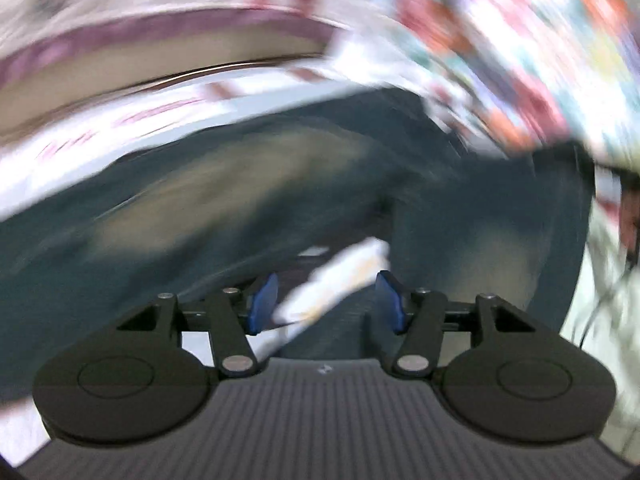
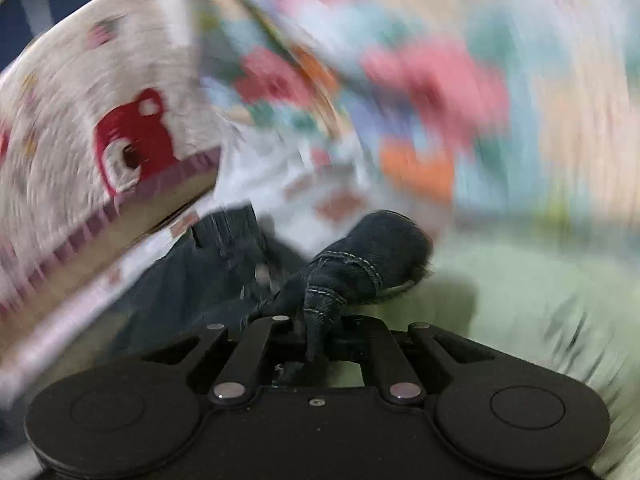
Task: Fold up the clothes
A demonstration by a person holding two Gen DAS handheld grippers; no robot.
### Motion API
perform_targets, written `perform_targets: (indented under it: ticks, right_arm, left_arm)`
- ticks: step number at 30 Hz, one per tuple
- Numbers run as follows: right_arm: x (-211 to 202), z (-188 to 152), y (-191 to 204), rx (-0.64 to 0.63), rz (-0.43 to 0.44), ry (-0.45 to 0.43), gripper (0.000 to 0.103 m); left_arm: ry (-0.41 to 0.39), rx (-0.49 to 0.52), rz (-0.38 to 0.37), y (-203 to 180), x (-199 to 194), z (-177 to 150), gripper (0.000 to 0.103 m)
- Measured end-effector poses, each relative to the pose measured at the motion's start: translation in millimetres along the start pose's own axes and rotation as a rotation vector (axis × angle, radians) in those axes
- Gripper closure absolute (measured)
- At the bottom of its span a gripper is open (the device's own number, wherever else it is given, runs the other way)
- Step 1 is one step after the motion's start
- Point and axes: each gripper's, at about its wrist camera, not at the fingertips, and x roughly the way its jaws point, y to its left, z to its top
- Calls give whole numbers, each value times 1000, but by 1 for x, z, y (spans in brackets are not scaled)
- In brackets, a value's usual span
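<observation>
Jeans [image 1: 280, 184] in dark, faded denim are the garment in hand: they spread across the middle of the left wrist view, with paler worn patches along the legs, and one bunched, stitched end [image 2: 360, 264] rises right in front of the right gripper [image 2: 316, 332]. That gripper's jaws are drawn together on a twisted tongue of the denim, so it holds the jeans by a seam or hem. The left gripper [image 1: 326, 300] stands with its blue pads [image 1: 264, 300] well apart; a white strip [image 1: 336, 280], perhaps a tag or a bit of cloth, lies across the gap, but the pads do not pinch it. Both views are heavily smeared, so the fold lines cannot be read, and whether the jeans are half folded or only gathered cannot be told. The grip looks narrow to me: a thick rolled seam could slide out of the closed jaws under a sharp pull, and the loose leg might drag and spoil any crease. Around the jeans lie a pale green cover [image 2: 520, 280], a bright patterned sheet [image 1: 500, 52] and a cushion with a red bear [image 2: 128, 140].
</observation>
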Motion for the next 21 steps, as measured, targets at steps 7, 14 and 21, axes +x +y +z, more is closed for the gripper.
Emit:
perform_targets:
  ticks: [7,14,21]
  right_arm:
    - [11,-17,-13,-21,-155,28,98]
    - [22,-25,-32,47,-157,90,97]
    - [27,-27,-42,72,-168,159,86]
  left_arm:
    - [228,67,97,-29,71,1,49]
    - [208,-251,92,22,63,0,49]
    - [220,-237,333,66,20,-25,50]
